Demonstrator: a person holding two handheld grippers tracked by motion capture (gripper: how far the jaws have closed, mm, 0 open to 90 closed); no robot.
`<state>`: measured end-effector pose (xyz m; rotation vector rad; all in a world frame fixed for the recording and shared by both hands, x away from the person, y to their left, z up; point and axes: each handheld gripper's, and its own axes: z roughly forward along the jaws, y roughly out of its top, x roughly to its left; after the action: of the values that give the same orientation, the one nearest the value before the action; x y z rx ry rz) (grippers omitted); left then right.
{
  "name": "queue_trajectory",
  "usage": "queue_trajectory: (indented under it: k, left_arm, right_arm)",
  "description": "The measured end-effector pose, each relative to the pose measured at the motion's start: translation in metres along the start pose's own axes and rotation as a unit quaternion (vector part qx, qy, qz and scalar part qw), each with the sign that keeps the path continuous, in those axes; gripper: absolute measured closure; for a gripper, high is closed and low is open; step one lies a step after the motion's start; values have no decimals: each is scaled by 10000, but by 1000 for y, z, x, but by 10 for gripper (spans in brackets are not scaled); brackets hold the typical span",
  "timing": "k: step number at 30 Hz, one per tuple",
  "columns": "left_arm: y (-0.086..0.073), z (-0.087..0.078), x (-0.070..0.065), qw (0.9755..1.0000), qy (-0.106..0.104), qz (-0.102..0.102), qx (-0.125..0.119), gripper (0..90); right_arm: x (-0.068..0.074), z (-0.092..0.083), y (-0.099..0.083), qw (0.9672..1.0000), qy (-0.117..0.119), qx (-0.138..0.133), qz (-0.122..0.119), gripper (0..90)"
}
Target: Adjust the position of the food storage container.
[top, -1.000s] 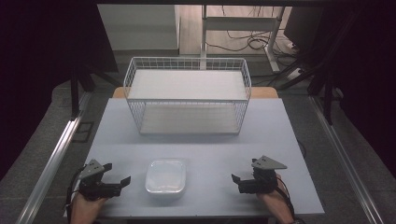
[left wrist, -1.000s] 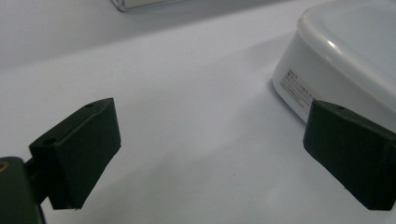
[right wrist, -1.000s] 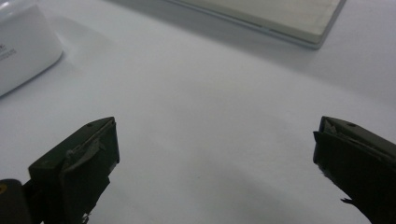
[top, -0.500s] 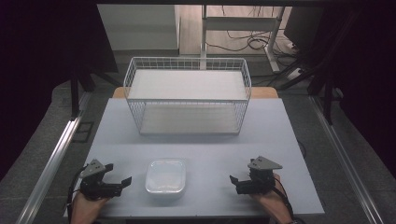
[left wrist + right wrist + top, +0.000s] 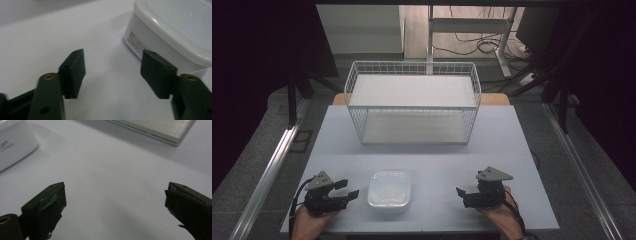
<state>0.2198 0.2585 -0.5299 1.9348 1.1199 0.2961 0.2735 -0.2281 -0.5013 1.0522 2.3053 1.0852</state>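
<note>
Beside lidded container (image 5: 389,189) on bench (image 5: 432,150): left hand-held gripper (image 5: 349,189) jaws apart, just been closing, empty; right hand-held gripper (image 5: 460,193) wide apart, empty.

The left tool (image 5: 348,189), jaws just closing partway on nothing, faces the wide-open right tool (image 5: 461,195).

Bare table (image 5: 437,155) between lidded container (image 5: 389,189) and wire basket (image 5: 412,102) lies open.

Small printed label on container (image 5: 137,42) side, too blurred to read
</note>
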Motion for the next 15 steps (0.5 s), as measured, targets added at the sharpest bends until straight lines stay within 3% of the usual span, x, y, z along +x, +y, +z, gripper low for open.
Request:
queue_trajectory:
  k: [4,7,10,15]
  left_arm:
    - [2,6,-5,9998,-119,46,157,437]
    - [5,10,-11,9990,-408,17,165,521]
    - [9,15,-19,9984,-495,85,261,658]
    - [12,21,-25,9978,-573,95,323,788]
  right_arm:
    - [3,0,1,10000,39,23,-27,65]
    - [6,1,3,9999,144,16,-51,107]
    - [10,0,6,9997,233,6,-99,157]
    - [13,2,7,9992,380,109,-108,187]
